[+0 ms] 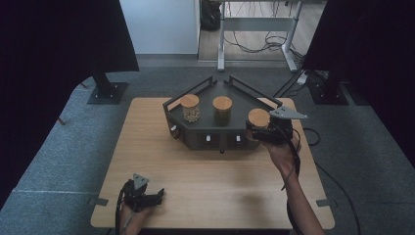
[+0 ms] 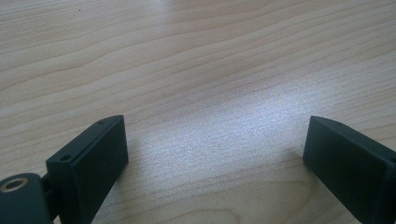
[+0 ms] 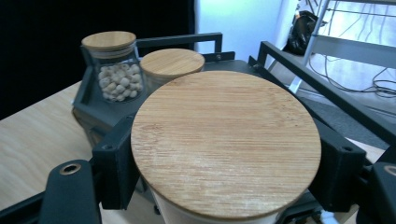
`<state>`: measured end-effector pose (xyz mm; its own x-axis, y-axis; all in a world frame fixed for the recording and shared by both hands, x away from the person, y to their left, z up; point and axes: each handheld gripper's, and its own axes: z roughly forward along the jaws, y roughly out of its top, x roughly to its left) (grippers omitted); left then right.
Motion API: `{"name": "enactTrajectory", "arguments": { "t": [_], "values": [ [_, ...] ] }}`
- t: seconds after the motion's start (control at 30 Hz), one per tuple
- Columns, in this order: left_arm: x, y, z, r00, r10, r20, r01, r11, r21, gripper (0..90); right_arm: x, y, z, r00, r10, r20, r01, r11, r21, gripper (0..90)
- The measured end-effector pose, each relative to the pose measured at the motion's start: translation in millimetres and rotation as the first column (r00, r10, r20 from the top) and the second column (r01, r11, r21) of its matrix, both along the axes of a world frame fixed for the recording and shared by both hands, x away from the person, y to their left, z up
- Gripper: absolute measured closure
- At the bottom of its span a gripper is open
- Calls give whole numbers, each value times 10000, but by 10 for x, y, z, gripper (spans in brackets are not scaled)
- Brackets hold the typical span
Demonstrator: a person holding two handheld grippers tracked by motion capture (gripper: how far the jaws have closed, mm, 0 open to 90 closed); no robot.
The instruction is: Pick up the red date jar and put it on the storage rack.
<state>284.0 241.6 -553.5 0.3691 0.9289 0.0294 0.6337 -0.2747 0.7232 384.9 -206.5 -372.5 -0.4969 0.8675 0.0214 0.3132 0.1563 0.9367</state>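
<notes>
Black left gripper (image 1: 147, 197), topped by a grey 3-cornered plate, trailing a black cable; blocky matte jaws with 2 small screw holes along the top edge. Same build on the right gripper (image 1: 258, 132): grey plate, black cable, brass-ringed hole near the jaw base. Bare forearms, no sleeves.

Two lidded jars (image 1: 190, 107) (image 1: 222, 108) on dark rack (image 1: 195, 139), 1 w/ maybe beans; wooden table (image 1: 205, 181).

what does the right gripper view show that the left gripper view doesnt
Right gripper view alone: the right gripper shut on a jar with a wooden lid, a jar of pale beans, a third jar, and the dark tray. Left gripper view alone: the left gripper open, nothing between its jaws. Both: the wooden table.
</notes>
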Motion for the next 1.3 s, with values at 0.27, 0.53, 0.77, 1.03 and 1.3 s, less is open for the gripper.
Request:
{"name": "enactTrajectory", "arguments": {
  "t": [0.27, 0.53, 0.77, 1.03, 1.3],
  "values": [
    [2, 1, 1, 10000, -7, -6, 7, 10000, 5, 63, 148, 7, 35, 9998, -179, 57, 178, 9997, 157, 235],
    [4, 1, 0, 10000, -9, -5, 9, 10000, 7, 64, 328, 66, 90, 9997, -245, 58, 245, 9997, 40, 235],
    [5, 2, 1, 10000, -22, -15, 22, 10000, 20, 63, 482, 105, 93, 9993, -366, 69, 367, 9990, -264, 235],
    [6, 3, 2, 10000, -29, -29, 29, 10000, 25, 63, 662, 101, 23, 9980, -631, -57, 628, 9972, -400, 235],
    [5, 3, 2, 10000, -27, -30, 27, 10000, 24, 63, 830, 79, -101, 9956, -878, -332, 862, 9952, -472, 235]
  ]
}}
